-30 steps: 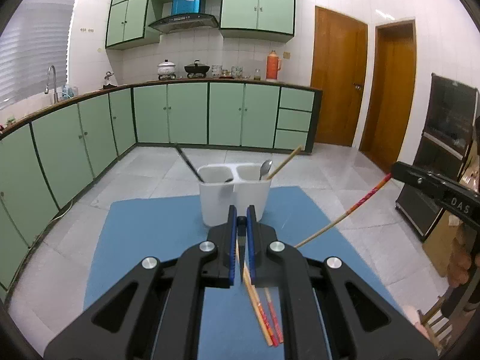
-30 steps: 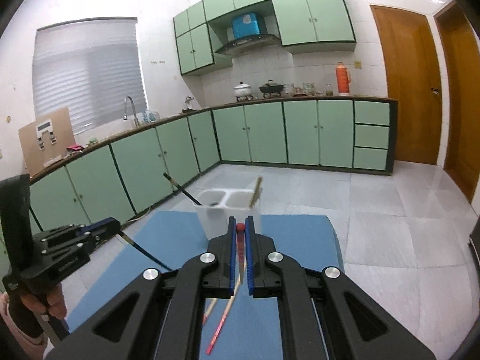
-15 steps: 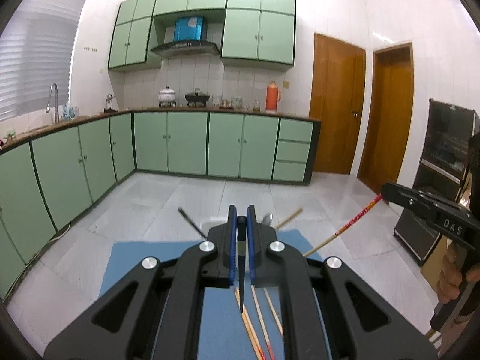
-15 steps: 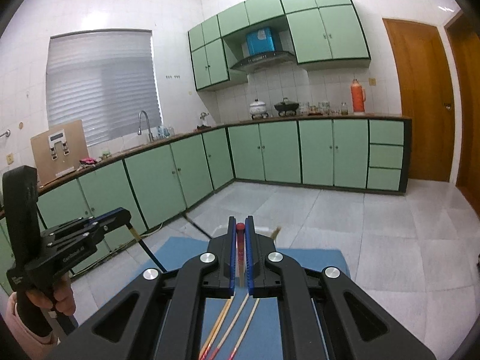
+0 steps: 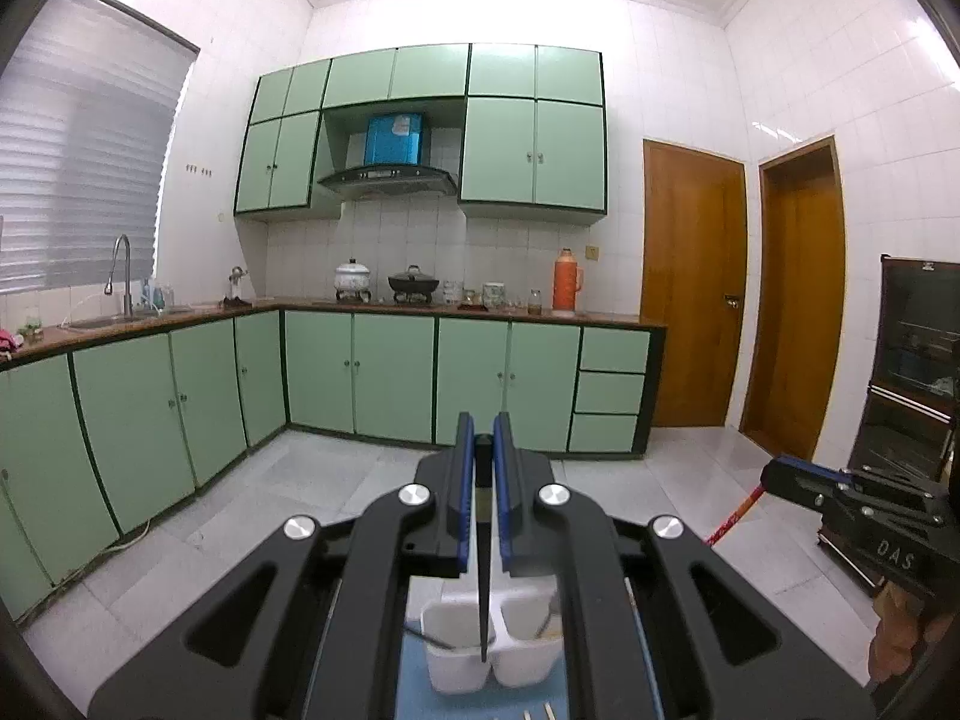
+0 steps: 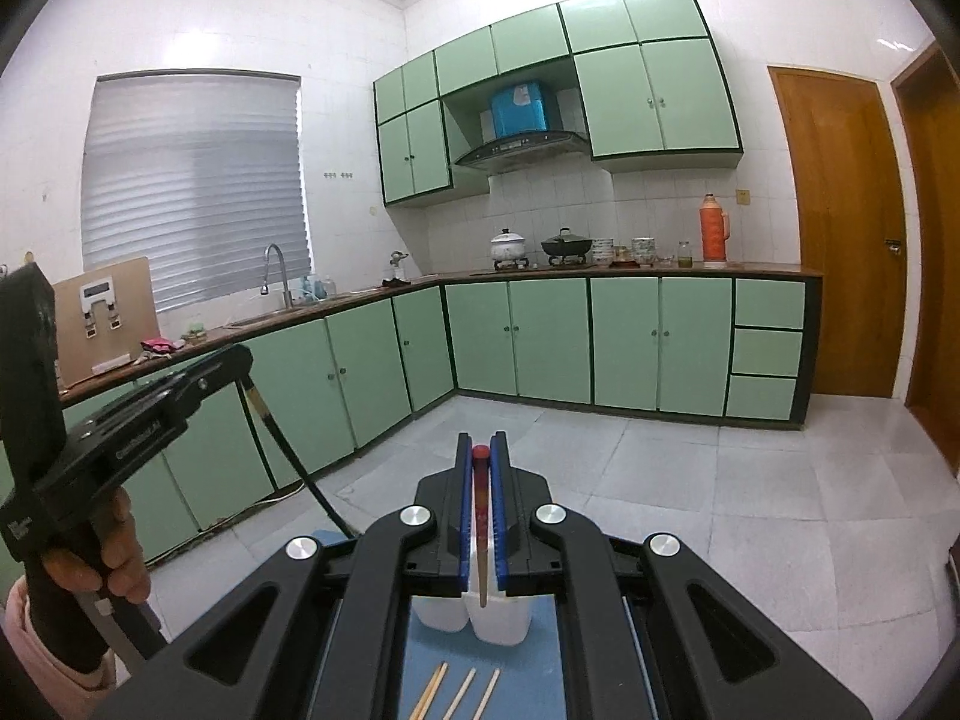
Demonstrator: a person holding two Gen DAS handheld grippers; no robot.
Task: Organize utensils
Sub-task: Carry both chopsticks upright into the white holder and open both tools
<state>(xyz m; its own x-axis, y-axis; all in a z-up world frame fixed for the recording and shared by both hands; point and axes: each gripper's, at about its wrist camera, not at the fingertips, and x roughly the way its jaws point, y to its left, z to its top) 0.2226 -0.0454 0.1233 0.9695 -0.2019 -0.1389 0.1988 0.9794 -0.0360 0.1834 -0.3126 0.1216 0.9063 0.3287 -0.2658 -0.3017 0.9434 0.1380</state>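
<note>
Left wrist: hand-held gripper [image 5: 478, 468] clamps black chopstick [image 5: 482, 588].

From my left gripper [image 5: 478, 450] I see matt black plastic arms with bright metal screw heads and ribbed blue pads [image 5: 461, 504] — between them a smooth, dark chopstick [image 5: 482, 594] with a dull sheen. The right gripper [image 6: 479, 456] shows the same matt black shell, clamped on a lacquered red-topped chopstick [image 6: 480, 531] whose lower end looks like bare wood, as do the three loose chopsticks [image 6: 459, 690] on the matt blue mat [image 6: 540, 660]. The white holder [image 5: 462, 654] looks like smooth plastic — the floor tiles [image 6: 690, 468] and orange-brown wooden doors [image 5: 690, 282] are glossy.
</note>
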